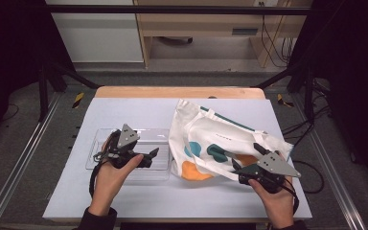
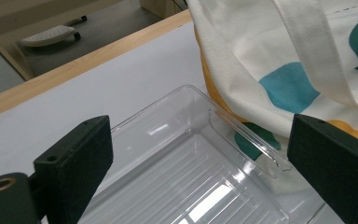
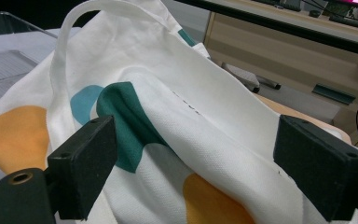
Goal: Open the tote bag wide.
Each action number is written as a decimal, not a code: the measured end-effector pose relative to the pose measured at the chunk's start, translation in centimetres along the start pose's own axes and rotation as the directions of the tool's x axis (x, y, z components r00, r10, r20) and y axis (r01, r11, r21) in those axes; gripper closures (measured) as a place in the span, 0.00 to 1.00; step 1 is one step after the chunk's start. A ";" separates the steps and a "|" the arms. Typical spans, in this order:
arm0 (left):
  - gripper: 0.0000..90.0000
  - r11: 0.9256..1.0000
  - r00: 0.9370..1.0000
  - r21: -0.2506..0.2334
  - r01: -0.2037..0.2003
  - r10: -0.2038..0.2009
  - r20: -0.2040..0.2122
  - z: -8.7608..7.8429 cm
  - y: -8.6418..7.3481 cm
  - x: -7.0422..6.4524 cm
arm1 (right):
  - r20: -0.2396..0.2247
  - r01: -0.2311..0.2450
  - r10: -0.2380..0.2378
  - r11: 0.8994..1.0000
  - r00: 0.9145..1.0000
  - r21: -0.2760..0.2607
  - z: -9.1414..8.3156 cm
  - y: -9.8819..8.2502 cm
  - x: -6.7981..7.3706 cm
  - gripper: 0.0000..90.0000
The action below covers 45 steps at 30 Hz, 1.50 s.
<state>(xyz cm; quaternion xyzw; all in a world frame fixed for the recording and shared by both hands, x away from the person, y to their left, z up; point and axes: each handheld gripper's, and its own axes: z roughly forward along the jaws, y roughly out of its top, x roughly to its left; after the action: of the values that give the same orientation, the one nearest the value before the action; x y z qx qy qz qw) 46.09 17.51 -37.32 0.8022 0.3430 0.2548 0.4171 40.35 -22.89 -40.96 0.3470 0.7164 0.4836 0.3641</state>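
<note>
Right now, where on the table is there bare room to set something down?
The white table surface is bare along the far edge, beyond the clear plastic tray, and along the near edge between the two forearms. The middle is crowded: the tray touches the white canvas tote bag with coloured blotches.

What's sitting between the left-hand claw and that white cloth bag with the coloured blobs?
A clear plastic tray, empty, seen in the left gripper view; its far rim reaches the white cloth bag. The left gripper hovers open over it.

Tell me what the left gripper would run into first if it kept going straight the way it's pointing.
Most likely the far rim of the clear plastic tray, which lies between the open jaws of the left gripper. Just past it sits the tote bag. Depth is hard to judge.
</note>
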 end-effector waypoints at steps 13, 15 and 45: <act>0.08 1.000 1.000 -0.008 0.019 -0.019 -0.014 -0.4 0.2 -0.1 | -0.013 0.061 -0.061 0.997 0.998 0.039 0.6 2.4 0.4 0.21; 0.08 1.000 1.000 -0.012 0.019 -0.019 -0.014 -0.4 0.2 0.0 | -0.018 0.065 -0.064 0.997 0.998 0.041 0.6 3.0 0.4 0.22; 0.08 0.999 1.000 -0.043 0.015 -0.015 -0.003 -1.8 0.8 0.6 | -0.099 0.018 0.019 0.930 0.995 0.367 11.4 6.6 -1.9 0.83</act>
<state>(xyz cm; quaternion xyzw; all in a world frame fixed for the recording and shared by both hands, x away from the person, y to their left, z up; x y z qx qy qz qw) 45.51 18.52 -35.64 0.7900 0.3441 0.2605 0.4356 52.04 -17.55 -37.40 0.3845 0.8116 0.3578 0.2560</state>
